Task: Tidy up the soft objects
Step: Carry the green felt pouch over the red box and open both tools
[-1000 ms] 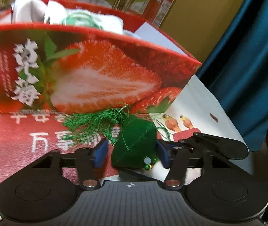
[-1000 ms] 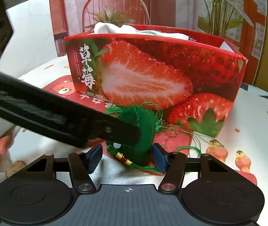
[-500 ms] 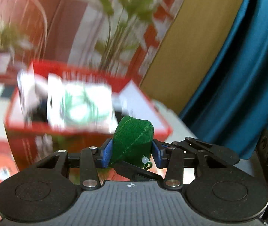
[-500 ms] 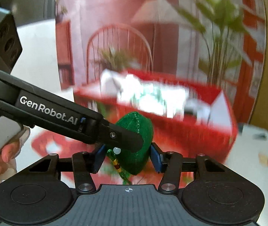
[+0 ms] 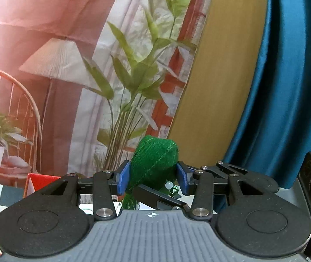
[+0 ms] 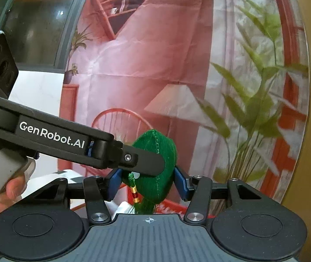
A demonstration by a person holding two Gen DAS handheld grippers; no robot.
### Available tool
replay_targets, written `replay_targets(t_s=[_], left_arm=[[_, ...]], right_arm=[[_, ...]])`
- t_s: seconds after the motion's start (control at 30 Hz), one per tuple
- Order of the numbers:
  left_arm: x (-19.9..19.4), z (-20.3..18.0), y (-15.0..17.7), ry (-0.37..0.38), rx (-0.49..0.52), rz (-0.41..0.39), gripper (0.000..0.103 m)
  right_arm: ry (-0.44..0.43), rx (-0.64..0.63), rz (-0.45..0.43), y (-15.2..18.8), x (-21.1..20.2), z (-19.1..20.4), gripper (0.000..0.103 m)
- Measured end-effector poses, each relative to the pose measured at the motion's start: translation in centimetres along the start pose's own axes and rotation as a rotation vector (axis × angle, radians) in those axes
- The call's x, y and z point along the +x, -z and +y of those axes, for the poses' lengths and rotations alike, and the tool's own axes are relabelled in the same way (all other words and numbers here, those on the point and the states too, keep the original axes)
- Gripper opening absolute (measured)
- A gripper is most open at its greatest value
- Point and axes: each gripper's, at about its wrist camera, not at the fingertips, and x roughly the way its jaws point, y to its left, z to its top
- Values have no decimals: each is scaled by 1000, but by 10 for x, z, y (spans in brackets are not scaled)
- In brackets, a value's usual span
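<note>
The green sachet (image 5: 154, 163) is only partly readable: its lower end and tassel (image 5: 129, 203) drop behind the body of the left tool (image 5: 153, 180), and a black finger of the other tool crosses in front of it at 5 o'clock. In the right wrist view the same sachet (image 6: 157, 172) is half covered at 9 o'clock by the left tool's long black finger, printed "GenRobot.AI" (image 6: 51, 135), and its tassel (image 6: 144, 207) vanishes below the camera housing. A small pale bead (image 5: 168, 184) shows under the sachet, and gold-and-red beads (image 6: 134, 194) hang on its cord. The red box (image 5: 39, 180) is cut down to a corner at 9 o'clock in the left view; in the right view only a red rim (image 6: 172, 206) peeks out at 6 o'clock, with something white (image 6: 122, 209) beside it that cannot be identified. The table is barely in view.

Both tools are raised, pointing at the printed backdrop (image 5: 68, 65) of lamp, chair and bamboo, with a blue curtain (image 5: 286, 87) at 3 o'clock of the left view. The left tool's blue pads press both sides of the sachet, clamped on it. The right tool (image 6: 147, 183) also has its blue pads closed against the sachet's flanks. The two tools cross roughly at right angles, sharing the sachet in the air above the box. A person's fingers (image 6: 13, 187) wrap the left tool's handle at 8 o'clock.
</note>
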Motion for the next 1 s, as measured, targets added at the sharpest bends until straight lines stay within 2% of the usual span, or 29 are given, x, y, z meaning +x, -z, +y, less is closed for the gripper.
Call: replay_targets(t_s=[0.2, 0.33, 0.37, 0.5, 0.57, 0.63, 0.77, 0.8, 0.83, 0.9, 1.0], left_arm=[[31, 17, 24, -18, -29, 111, 49], [47, 27, 43, -62, -33, 184, 51], [50, 31, 44, -80, -36, 190, 56], [49, 46, 44, -167, -38, 187, 86], [46, 51, 42, -215, -20, 179, 94], [43, 54, 39, -244, -4, 185, 96], [32, 57, 36, -295, 18, 205, 103], [28, 58, 35, -331, 26, 123, 103], [24, 58, 35, -340, 28, 122, 103], [14, 57, 34, -354, 33, 117, 103], [-4, 56, 30, -399, 27, 107, 103]], right_arm=[[1, 52, 78, 31, 22, -9, 49], [-17, 199, 172, 61, 33, -17, 51], [-11, 233, 196, 68, 35, -19, 52], [62, 272, 271, 89, 43, -29, 54], [101, 281, 298, 96, 44, -33, 54], [123, 291, 311, 99, 41, -36, 54], [147, 312, 299, 101, 33, -37, 76], [149, 317, 295, 99, 33, -39, 81], [153, 319, 290, 97, 29, -39, 84], [158, 327, 282, 93, 24, -38, 97], [161, 337, 270, 85, 17, -35, 103]])
